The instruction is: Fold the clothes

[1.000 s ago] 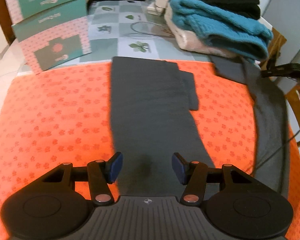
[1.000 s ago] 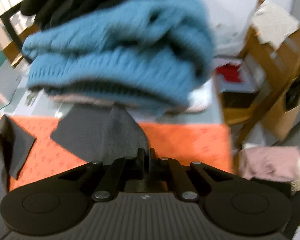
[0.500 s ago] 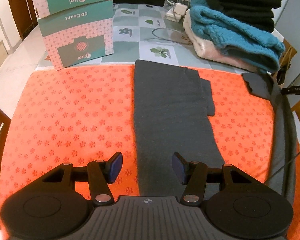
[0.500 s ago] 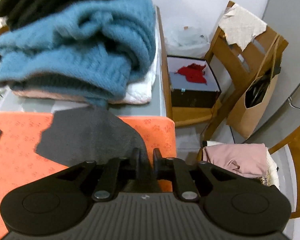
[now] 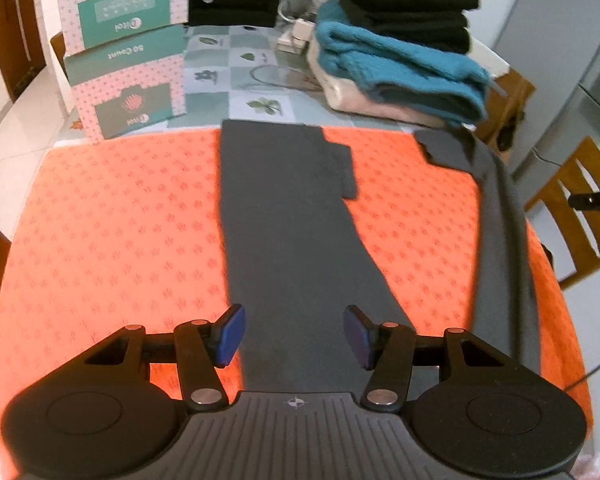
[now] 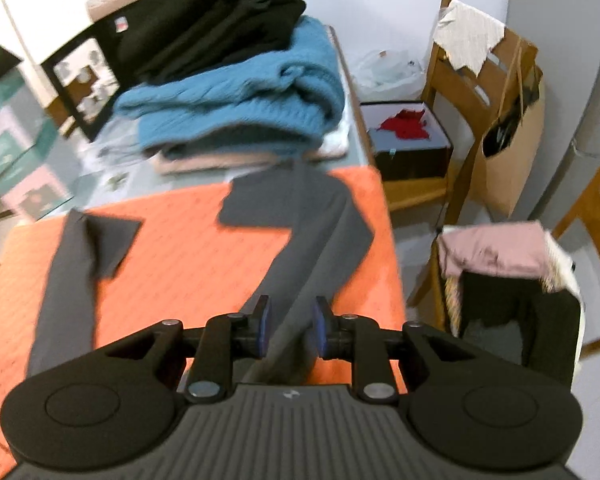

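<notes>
While grey trousers lie on the orange cloth, left claw gapes empty, right claw parted, gripping nothing.

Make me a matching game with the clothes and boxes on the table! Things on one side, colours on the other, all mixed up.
Things:
1. knitted sweater
2. long garment laid flat
3. cloth covering the table
4. boxes

Colours:
A. orange
B. pink and green
C. blue
D. dark grey

Pairs: 1-C, 2-D, 3-A, 4-B
</notes>
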Demonstrator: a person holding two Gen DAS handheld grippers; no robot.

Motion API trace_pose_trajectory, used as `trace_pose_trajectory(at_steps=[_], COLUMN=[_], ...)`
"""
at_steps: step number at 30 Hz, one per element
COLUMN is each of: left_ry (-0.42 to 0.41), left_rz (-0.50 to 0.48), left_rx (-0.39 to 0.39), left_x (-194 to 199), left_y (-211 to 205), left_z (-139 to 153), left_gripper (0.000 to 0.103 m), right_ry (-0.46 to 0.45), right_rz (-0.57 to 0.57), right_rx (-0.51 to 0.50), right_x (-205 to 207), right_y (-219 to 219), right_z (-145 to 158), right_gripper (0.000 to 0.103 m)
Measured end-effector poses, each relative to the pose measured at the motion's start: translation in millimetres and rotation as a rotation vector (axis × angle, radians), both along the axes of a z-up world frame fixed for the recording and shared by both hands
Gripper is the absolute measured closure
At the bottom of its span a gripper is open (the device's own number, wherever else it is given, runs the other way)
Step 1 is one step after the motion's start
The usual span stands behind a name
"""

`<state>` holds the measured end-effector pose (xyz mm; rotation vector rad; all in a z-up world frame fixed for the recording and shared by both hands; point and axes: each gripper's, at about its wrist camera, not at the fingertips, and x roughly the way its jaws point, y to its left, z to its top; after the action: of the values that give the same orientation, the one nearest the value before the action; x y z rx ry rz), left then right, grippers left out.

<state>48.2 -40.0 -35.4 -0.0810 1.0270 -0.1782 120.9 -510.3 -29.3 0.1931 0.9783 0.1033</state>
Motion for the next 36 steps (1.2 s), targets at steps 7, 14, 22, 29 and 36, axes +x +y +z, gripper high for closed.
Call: trace_pose_trajectory(at_steps=[7,14,22,29,36], left_ry=[0.015,0.038,0.071,0.101,0.076], left_rz=[-0.082,-0.165,-0.171,-0.167,-0.174], left_rx=[0.015,0.035,0.064,0.089,0.105], left_x=[-39,-75,-93,-107,-112], left_y=[-15,-25,-23,-20,-22], left_z=[-9,-37,-65,-88,-89], left_gripper=[0.046,0.046,0.046,0.048,0.048], right_ry=[0.035,0.085,0.135,0.156,0.129], right_rz=[0.001,-0.015,-0.022,0.011,0.024], right_rx=[0.036,0.066,0.135,0.165,0.259], right_x=[-104,-196,-263,-274,-283], right_y=[20,47,80,102,92], right_z=[-9,-40,-82,-114,-106], right_gripper=[0.077,0.072,0.063,0.061,0.101])
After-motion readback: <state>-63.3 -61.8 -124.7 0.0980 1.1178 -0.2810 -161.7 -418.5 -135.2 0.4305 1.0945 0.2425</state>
